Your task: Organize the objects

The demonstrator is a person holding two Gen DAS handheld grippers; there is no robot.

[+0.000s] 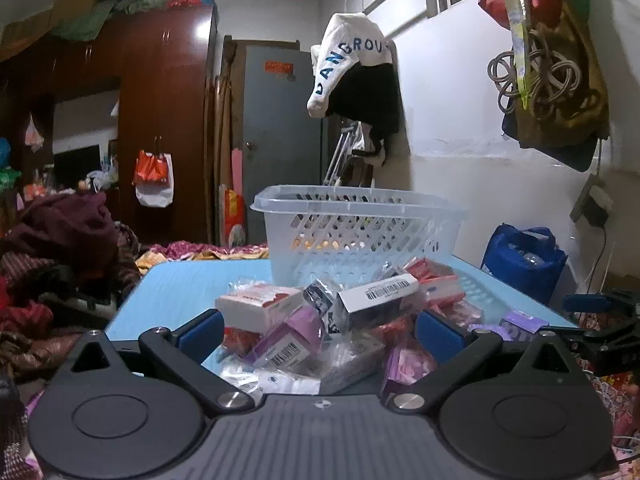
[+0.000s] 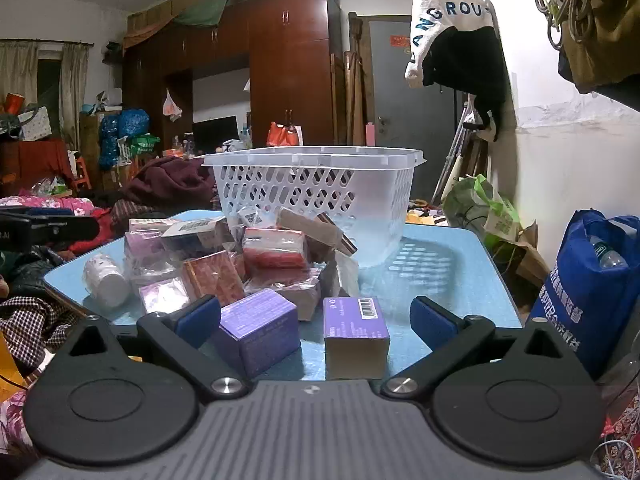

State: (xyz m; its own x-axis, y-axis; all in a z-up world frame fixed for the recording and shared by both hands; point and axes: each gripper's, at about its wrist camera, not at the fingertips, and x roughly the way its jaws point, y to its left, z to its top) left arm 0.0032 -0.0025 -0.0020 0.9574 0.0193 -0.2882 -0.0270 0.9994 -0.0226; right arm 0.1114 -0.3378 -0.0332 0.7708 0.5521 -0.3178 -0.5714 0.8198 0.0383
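Light: dim indoor room, cool overhead source.
Glare: bright patch on the wardrobe door (image 1: pixel 202 32); sheen on the wrapped boxes (image 1: pixel 320 320).
Shadows: the basket (image 2: pixel 316 196) throws a slotted shadow onto the blue table (image 2: pixel 440 280), to its right.
Distortion: strong fisheye bend, dark corners.
Sharpness: slightly soft overall; edges smeared.

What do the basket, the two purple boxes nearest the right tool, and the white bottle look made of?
Basket: translucent moulded plastic, with slotted walls you can see through. Purple boxes: apparently printed cardboard, matte, with sharp folded edges; one carries a barcode. White bottle: likely opaque plastic, smooth; too blurred to confirm.
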